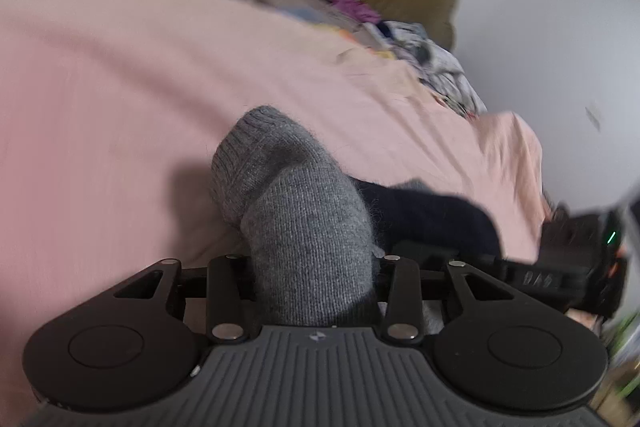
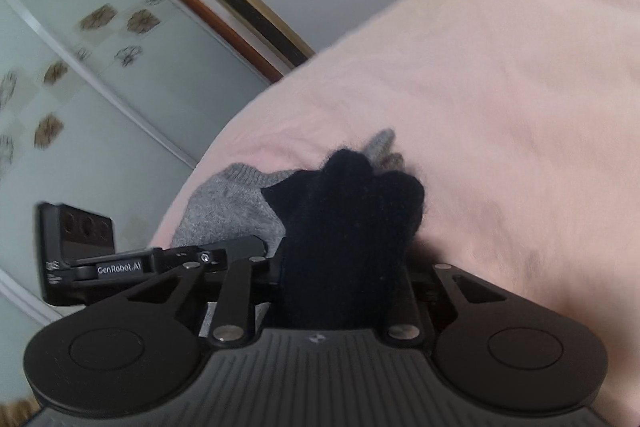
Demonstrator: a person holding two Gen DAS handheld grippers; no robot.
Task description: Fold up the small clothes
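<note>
Grey-and-black knit sock [image 1: 304,219] is clamped by left tool [image 1: 316,267] and right tool [image 2: 340,267] above pink sheet [image 1: 120,87].

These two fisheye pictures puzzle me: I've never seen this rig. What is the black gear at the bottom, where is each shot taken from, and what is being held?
No robot here: a person carries a hand-held two-finger gripper in each hand, each with a camera looking along its fingers. The black gear is the gripper itself. The left wrist view shows the left gripper shut on the grey knitted part of a fuzzy grey-and-black knitted garment. The right wrist view shows the right gripper shut on its black part. Which garment it is, I cannot tell. Beneath lies a pink bedsheet, with a blurred pile of patterned clothes farther back.
</note>
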